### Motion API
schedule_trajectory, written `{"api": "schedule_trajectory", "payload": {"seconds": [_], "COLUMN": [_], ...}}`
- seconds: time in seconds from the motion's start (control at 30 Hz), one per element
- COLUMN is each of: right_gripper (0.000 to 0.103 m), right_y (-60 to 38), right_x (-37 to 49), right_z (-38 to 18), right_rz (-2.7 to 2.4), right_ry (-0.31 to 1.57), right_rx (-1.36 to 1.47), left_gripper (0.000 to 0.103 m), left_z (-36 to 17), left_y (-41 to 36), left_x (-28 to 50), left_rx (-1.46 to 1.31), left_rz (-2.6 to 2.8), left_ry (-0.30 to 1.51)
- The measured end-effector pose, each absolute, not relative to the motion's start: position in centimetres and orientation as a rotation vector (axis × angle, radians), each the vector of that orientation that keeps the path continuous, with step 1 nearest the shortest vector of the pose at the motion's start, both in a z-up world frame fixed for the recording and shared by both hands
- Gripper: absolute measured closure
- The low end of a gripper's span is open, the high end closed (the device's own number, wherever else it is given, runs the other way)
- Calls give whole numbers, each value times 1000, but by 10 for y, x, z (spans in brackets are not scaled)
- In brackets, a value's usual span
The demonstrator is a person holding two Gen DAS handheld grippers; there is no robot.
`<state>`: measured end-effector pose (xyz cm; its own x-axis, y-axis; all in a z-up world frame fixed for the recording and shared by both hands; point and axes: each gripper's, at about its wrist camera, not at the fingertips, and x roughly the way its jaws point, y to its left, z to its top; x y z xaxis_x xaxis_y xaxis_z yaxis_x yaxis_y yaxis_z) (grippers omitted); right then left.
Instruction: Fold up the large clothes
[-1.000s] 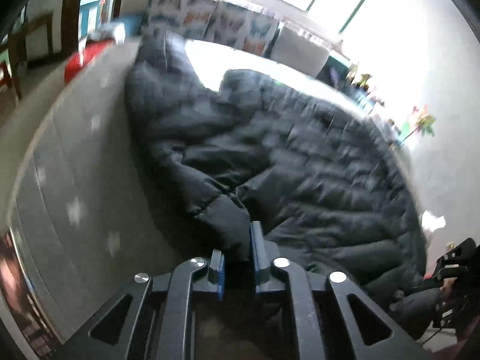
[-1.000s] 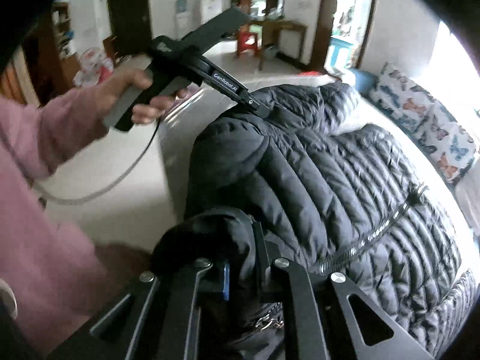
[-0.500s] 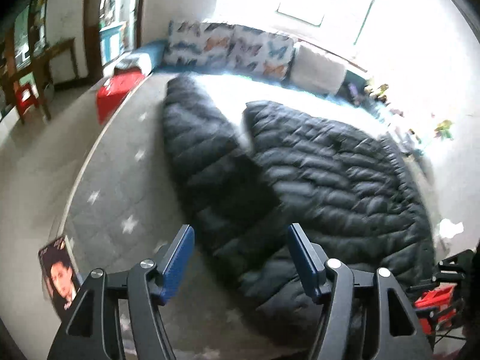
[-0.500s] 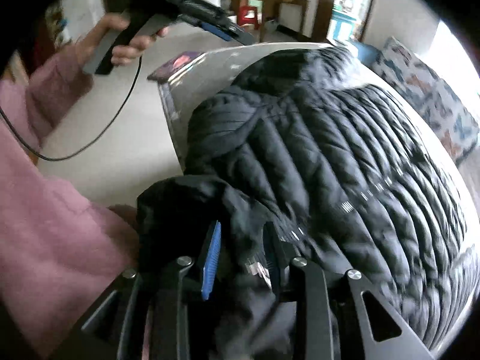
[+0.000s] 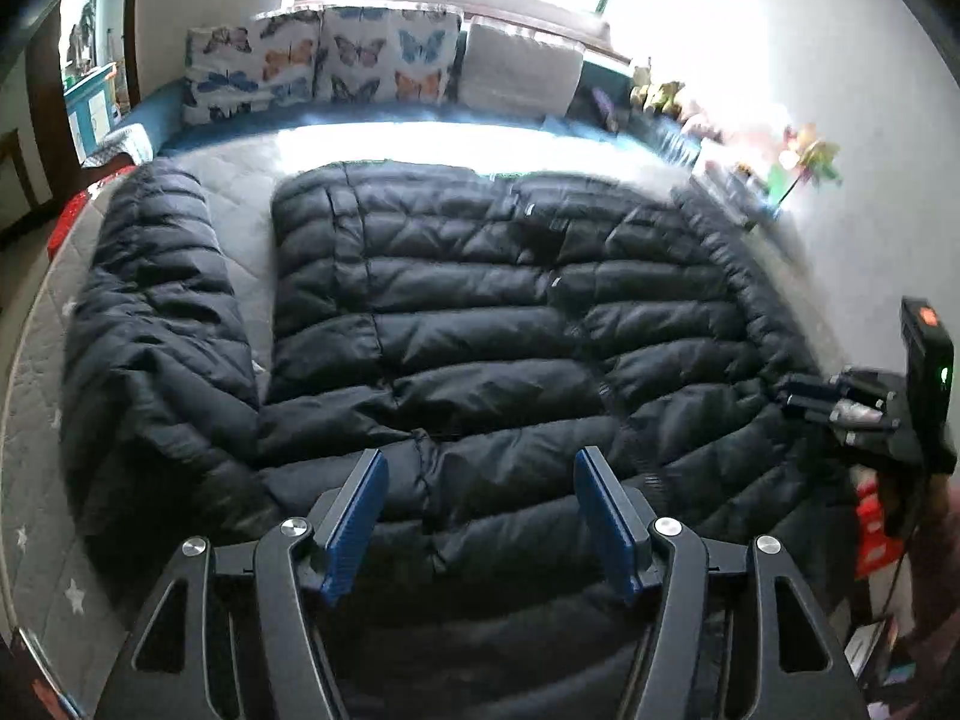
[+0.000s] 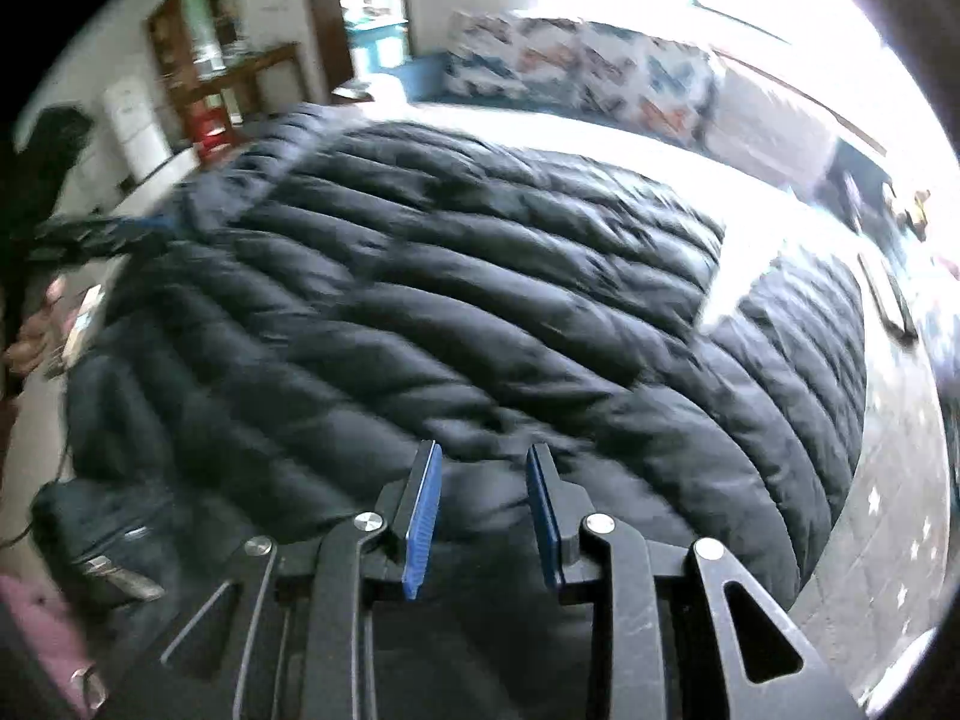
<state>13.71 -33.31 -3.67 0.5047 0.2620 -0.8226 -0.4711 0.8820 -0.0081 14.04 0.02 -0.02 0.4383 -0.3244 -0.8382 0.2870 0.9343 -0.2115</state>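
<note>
Sleeve and edge released, both jaws just parted: left gripper wide open, right gripper partly open, neither holding the black jacket, now spread on the mattress; next fold pending.

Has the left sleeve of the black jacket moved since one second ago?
Yes. The sleeve was bunched between the left gripper's jaws; now it lies stretched toward the butterfly cushions, and the jaws have just opened.
</note>
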Motion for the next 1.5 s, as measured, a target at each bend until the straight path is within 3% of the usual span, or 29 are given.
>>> {"api": "schedule_trajectory", "payload": {"seconds": [0.23,0.6,0.87,1.13,1.5], "right_gripper": [71,71,71,71,71], "right_y": [-356,-341,-328,-335,-350], "right_x": [136,172,226,234,192], "right_z": [-56,-16,-38,-57,-21], "right_rz": [423,463,438,427,439], "right_ry": [994,958,995,1030,965], "right_rx": [-173,-175,-140,-121,-61], "left_gripper": [34,32,32,32,32], "left_z": [-57,-23,-19,-66,12], "left_y": [-12,16,14,18,73], "left_x": [153,192,267,326,267], "left_rx": [31,-131,-189,-287,-238], "left_rz": [-375,-404,-398,-363,-319], "left_ry": [1135,1123,1133,1205,1040]}}
